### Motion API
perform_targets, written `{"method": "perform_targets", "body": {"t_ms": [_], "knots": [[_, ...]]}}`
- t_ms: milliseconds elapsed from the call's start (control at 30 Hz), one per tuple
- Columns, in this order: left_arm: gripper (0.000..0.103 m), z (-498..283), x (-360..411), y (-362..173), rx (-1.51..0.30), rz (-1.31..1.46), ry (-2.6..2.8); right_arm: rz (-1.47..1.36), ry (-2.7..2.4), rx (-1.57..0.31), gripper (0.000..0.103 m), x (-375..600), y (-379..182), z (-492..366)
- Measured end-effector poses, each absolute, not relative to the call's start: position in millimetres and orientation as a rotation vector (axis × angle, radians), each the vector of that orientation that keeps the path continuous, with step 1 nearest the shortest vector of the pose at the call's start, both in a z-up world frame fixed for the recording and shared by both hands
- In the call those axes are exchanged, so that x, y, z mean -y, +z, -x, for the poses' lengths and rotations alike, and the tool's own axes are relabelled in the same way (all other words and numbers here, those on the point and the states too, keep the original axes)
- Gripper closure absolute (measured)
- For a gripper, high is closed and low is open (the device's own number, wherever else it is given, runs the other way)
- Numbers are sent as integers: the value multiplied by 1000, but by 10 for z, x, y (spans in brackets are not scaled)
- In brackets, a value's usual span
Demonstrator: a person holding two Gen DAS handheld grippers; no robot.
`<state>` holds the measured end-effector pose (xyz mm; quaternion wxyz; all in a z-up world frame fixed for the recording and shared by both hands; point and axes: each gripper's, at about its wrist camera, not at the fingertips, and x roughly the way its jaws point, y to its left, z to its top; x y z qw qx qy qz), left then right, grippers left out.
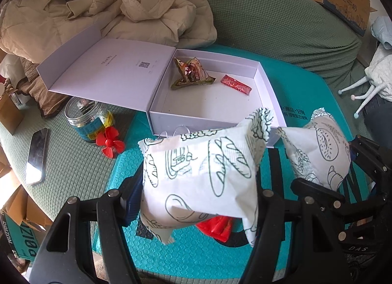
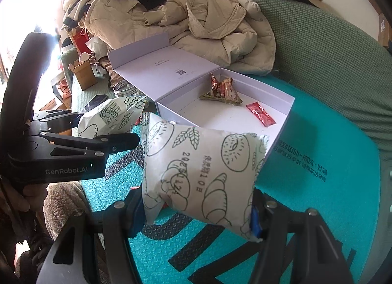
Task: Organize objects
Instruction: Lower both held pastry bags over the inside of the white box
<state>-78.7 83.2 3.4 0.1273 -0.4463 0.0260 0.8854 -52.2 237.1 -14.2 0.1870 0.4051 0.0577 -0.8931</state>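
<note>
The left hand-held gripper (image 1: 199, 200) is clamped on a white bread packet (image 1: 201, 176), raised above the teal bubble mailer (image 1: 196, 249). The right hand-held gripper (image 2: 198, 213) is clamped on a second bread packet (image 2: 203, 173), both just short of the open white box (image 1: 267, 83) holding a red sachet (image 1: 236, 85).

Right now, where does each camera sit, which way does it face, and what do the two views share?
Left wrist: on the left gripper, looking down over its bread packet toward the white box; the right gripper shows at right.
Right wrist: on the right gripper, facing its own bread packet and the box; the left gripper and a hand show at left.
Shared: box, both packets, teal mailer.
</note>
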Motion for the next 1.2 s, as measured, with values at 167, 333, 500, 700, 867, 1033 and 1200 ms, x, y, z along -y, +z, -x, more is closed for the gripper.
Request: {"method": "perform_targets", "body": {"t_ms": [167, 333, 500, 700, 867, 1033, 1200], "knots": [[39, 946, -950, 28, -86, 1303, 2561, -1132, -2518, -159, 38, -2459, -125, 622], [39, 1108, -997, 5, -92, 1310, 2556, -1134, -2523, -157, 38, -2513, -133, 768], [39, 1255, -1014, -30, -90, 1323, 2548, -1147, -2519, -137, 38, -2569, -156, 932], [39, 1433, -1052, -53, -100, 1342, 2543, -1146, -2520, -145, 38, -2594, -167, 1097], [39, 1556, -1072, -40, -106, 1339, 2543, -1151, -2527, -138, 38, -2631, -162, 1240], [39, 1675, -1118, -53, -122, 1342, 2541, -1135, -2529, -150, 38, -2641, -133, 1339], [39, 1808, -1183, -81, -153, 1342, 2531, -1146, -2526, -159, 38, -2637, -153, 1474]]}}
